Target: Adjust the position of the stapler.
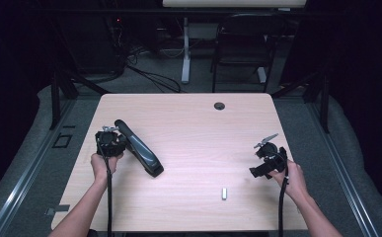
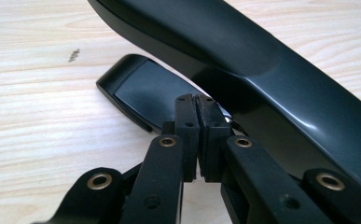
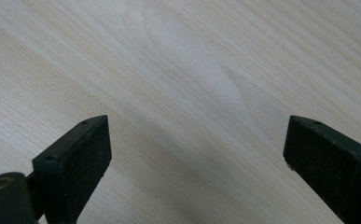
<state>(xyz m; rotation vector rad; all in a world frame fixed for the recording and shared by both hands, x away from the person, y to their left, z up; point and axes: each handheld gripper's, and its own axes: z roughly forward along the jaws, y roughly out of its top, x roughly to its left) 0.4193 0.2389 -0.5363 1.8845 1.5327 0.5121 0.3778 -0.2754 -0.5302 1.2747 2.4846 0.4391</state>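
The worktop is a pale wood-grain slab with a round cable hole near its far edge; beyond it the room is dark, with a black chair, a white desk leg and loose cables on grey floor.

The biggest thing on it is a black stapler, lying at an angle on the left half with its arm lifted off the base. In the left gripper view the raised arm runs across the top and the base lies flat on the wood below it.

The left gripper sits at the stapler's far end — its jaws are pressed together with only a hairline between the pads, their tips pushed in at the gap between arm and base. Whether they pinch any part of the stapler there I cannot tell.

The right gripper hovers over bare wood at the right side, jaws spread wide, holding nothing.

Smallest is a short strip of staples, lying alone near the front edge, well apart from both grippers and from the stapler.

As I judge it, the work is reloading the stapler, and it is early: the stapler is open, but the strip is not yet picked up — fetching it, seating it and closing the arm remain.
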